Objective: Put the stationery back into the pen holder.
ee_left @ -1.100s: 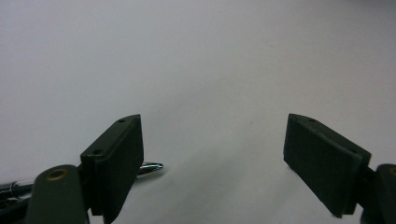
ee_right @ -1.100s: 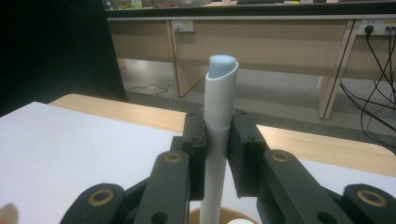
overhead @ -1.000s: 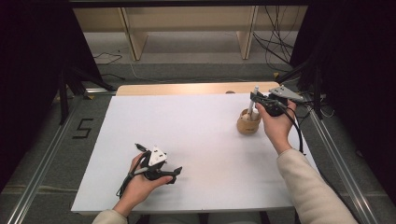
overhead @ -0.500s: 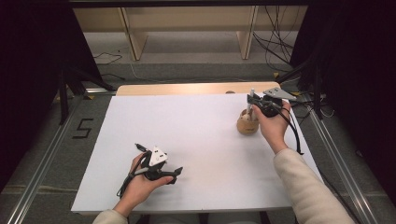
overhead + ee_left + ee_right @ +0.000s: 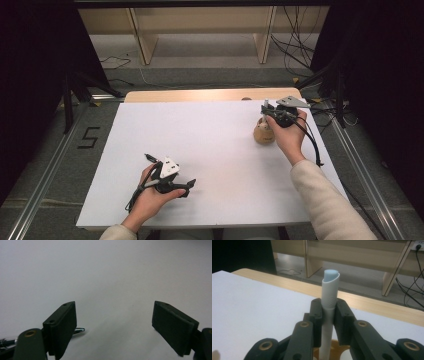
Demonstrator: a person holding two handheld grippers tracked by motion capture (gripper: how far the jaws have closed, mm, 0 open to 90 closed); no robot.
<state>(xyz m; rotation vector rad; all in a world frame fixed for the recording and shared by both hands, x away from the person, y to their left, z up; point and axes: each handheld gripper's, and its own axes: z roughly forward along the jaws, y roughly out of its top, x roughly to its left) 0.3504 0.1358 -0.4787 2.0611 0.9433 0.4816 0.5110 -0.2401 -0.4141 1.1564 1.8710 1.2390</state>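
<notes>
My right gripper is shut on a pale grey pen with a light blue end, held upright. It stands right over a small round wooden holder at the far right of the white board; the holder's rim is just under the jaws of my right gripper. My left gripper rests low near the front left of the board. Its jaws stand wide apart with nothing between them in the left gripper view. A silver pen tip pokes out behind the left jaw.
The white board covers most of a light wooden table. Shelving legs and loose cables are on the floor beyond the far edge. Metal rails run along both sides of the table.
My right gripper has drifted slightly to the left with the pen still in it. The left hand has stayed put.
</notes>
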